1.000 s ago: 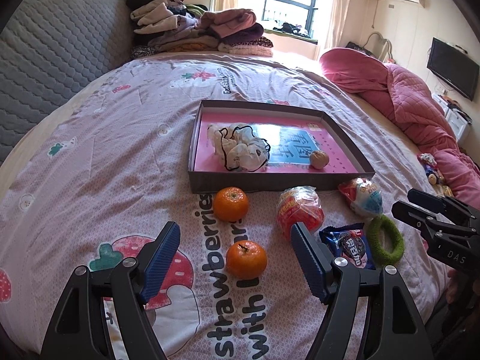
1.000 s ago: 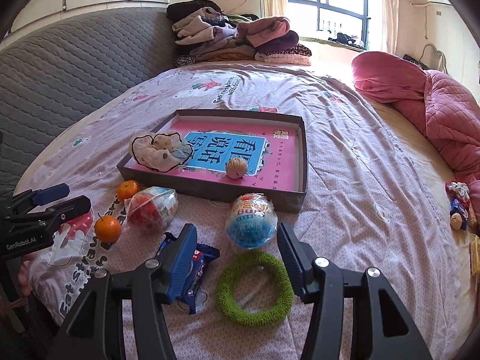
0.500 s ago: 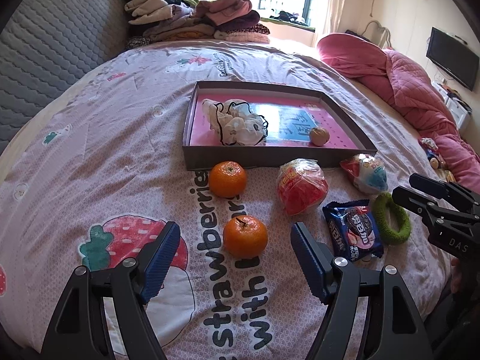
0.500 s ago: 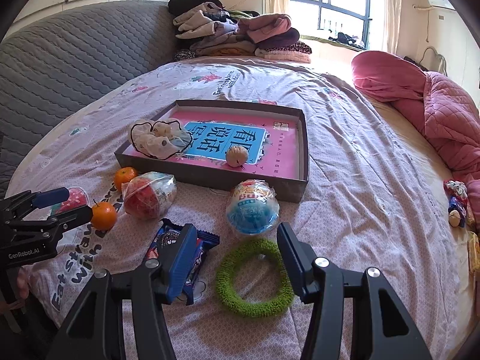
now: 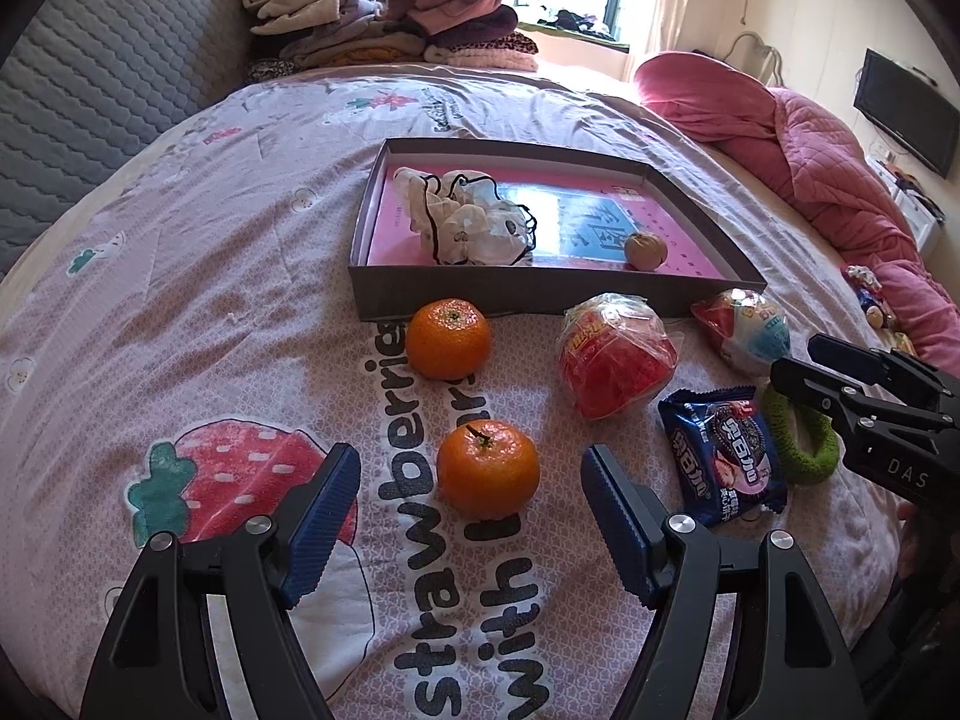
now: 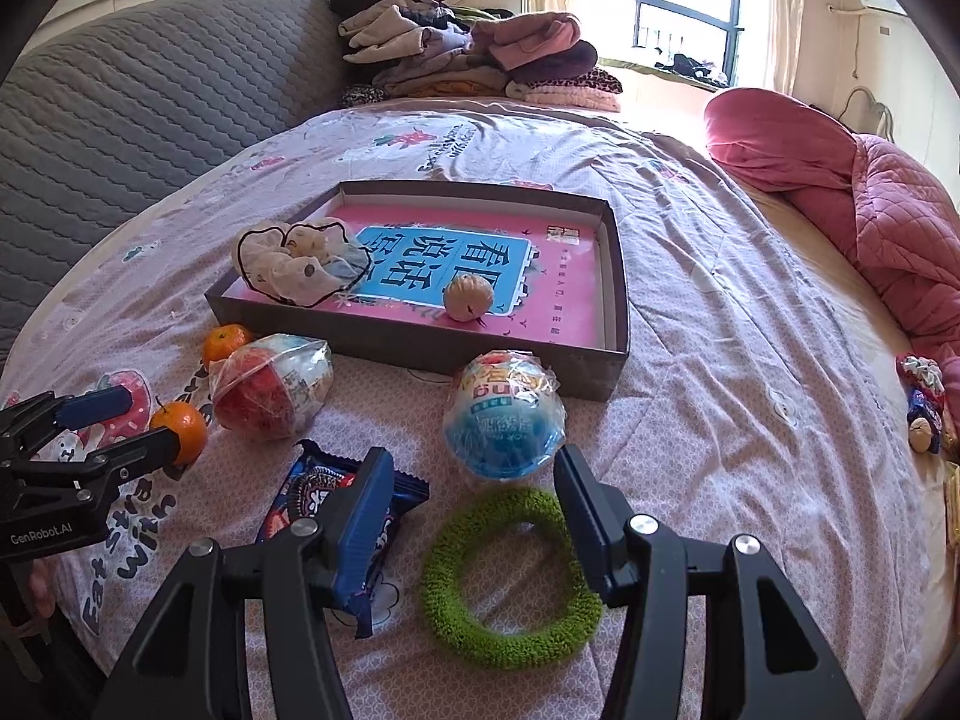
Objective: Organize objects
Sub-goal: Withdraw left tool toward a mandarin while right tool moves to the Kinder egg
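Note:
A shallow brown box with a pink floor lies on the bed, holding a white scrunchie and a small tan ball. In front lie two oranges, a red wrapped ball, a blue wrapped ball, a blue snack packet and a green ring. My left gripper is open, straddling the near orange just above the bed. My right gripper is open above the green ring.
A pile of folded clothes sits at the bed's far end. A pink quilt lies along the right side, with small toys near it. A grey padded headboard runs on the left.
My left gripper has moved forward and lower, so the near orange now sits between its fingers. My right gripper has moved slightly forward over the green ring.

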`<move>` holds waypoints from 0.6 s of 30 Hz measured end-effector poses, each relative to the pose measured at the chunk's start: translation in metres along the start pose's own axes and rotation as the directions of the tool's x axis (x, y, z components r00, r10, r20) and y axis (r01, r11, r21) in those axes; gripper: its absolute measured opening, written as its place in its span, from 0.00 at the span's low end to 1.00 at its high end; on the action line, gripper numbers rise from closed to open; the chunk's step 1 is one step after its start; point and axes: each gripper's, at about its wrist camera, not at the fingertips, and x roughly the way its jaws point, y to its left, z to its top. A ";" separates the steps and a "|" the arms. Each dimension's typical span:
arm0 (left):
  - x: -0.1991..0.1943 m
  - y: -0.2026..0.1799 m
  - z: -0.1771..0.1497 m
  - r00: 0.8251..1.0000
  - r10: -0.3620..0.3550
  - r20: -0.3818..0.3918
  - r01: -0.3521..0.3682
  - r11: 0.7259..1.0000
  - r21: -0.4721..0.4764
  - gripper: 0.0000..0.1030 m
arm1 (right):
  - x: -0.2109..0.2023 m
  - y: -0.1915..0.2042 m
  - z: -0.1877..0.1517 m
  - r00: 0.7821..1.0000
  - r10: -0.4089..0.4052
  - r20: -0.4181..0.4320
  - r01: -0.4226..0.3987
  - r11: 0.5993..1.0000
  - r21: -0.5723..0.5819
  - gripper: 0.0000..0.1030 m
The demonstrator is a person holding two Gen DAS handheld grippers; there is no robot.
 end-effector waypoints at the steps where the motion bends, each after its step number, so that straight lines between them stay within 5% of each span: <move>1: 0.001 0.000 0.000 1.000 0.001 0.000 -0.001 1.000 0.000 0.75 | 0.001 0.000 0.001 1.000 0.002 -0.001 -0.002 1.000 0.000 0.54; 18: 0.025 -0.002 0.005 1.000 -0.011 -0.015 0.011 1.000 -0.008 0.74 | 0.027 -0.004 0.010 0.999 -0.026 -0.030 0.026 1.000 0.008 0.54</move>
